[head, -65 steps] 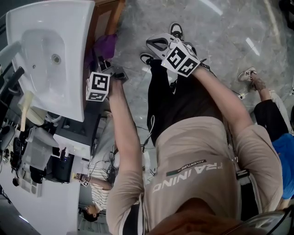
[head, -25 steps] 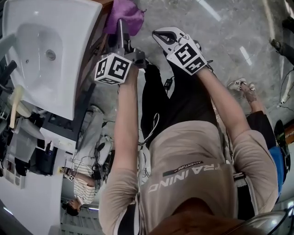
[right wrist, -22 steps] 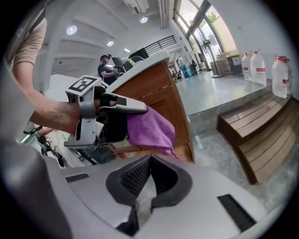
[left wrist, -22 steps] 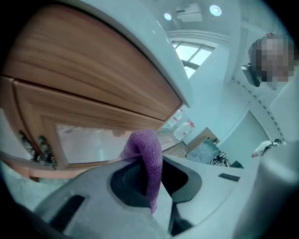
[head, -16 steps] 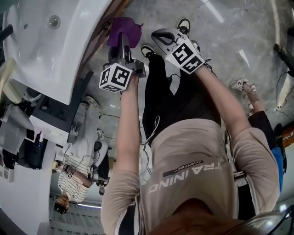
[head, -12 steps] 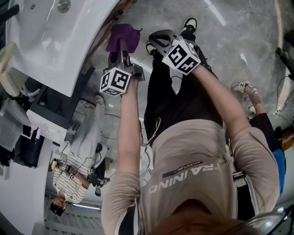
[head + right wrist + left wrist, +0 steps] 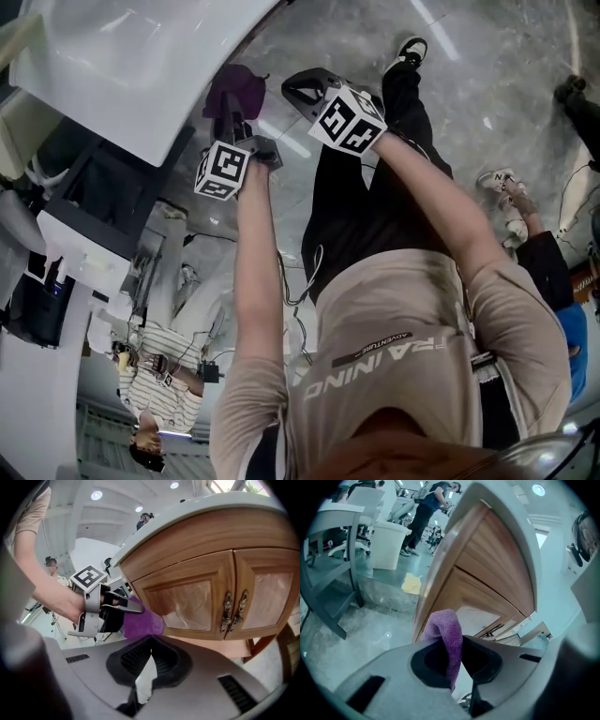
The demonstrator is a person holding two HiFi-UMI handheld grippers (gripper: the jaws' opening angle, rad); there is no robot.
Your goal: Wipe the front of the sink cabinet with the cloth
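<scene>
A purple cloth (image 7: 446, 637) is pinched in my left gripper (image 7: 454, 645), which is shut on it. In the right gripper view the cloth (image 7: 144, 619) bunches beside the lower left corner of the wooden sink cabinet (image 7: 197, 597); whether it touches the wood I cannot tell. The head view shows the cloth (image 7: 234, 89) under the white sink (image 7: 141, 66), just ahead of the left gripper (image 7: 230, 111). My right gripper (image 7: 151, 641) is shut on nothing, held off the cabinet and to the right of the left one (image 7: 298, 86).
Two cabinet doors carry dark metal handles (image 7: 234, 609) at their meeting edge. A yellow rag (image 7: 411, 583) lies on the grey floor beyond the cabinet, near a white bin (image 7: 389, 545) and a chair (image 7: 333, 564). Other people (image 7: 155, 375) stand around.
The left gripper has kept hold of the cloth throughout. The sink has slid toward the top left of the head view, and the right gripper now sits closer to the left one.
</scene>
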